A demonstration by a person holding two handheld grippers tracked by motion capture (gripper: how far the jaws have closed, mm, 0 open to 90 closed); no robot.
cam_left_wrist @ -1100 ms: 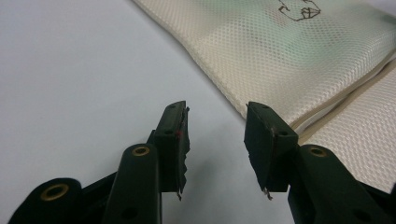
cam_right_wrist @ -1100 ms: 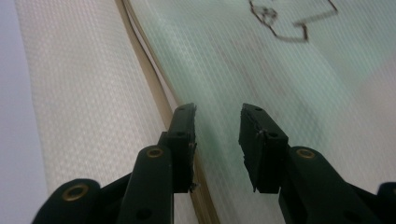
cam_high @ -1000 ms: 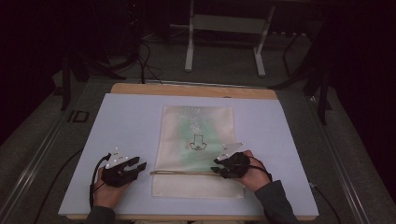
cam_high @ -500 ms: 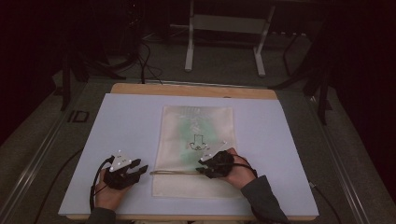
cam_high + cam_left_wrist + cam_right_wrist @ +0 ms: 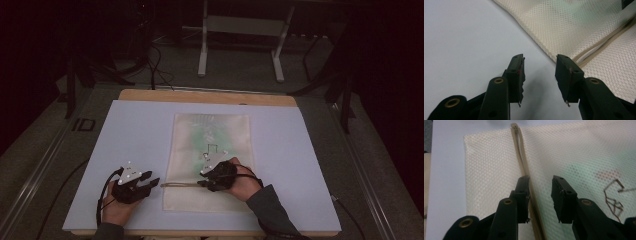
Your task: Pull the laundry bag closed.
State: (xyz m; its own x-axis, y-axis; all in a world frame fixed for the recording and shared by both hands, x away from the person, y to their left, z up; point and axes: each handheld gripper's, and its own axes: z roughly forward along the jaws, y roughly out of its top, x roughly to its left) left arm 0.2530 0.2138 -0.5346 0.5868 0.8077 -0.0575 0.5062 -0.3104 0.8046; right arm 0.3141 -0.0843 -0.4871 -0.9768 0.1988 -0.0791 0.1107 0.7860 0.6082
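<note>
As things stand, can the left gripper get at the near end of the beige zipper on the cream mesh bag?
Probably yes: the left gripper is open, the beige zipper ends just beyond its jaws at the cream mesh bag edge, nothing between.

We cannot make out the green thing (image 5: 584,172) inside the mesh bag (image 5: 491,170); the weave blurs it to a pale smear. The bag's zipper (image 5: 524,165) runs off the bottom edge of the right gripper view, its slider out of sight. In the high view, the right gripper (image 5: 212,181) covers part of the zipper.
</note>
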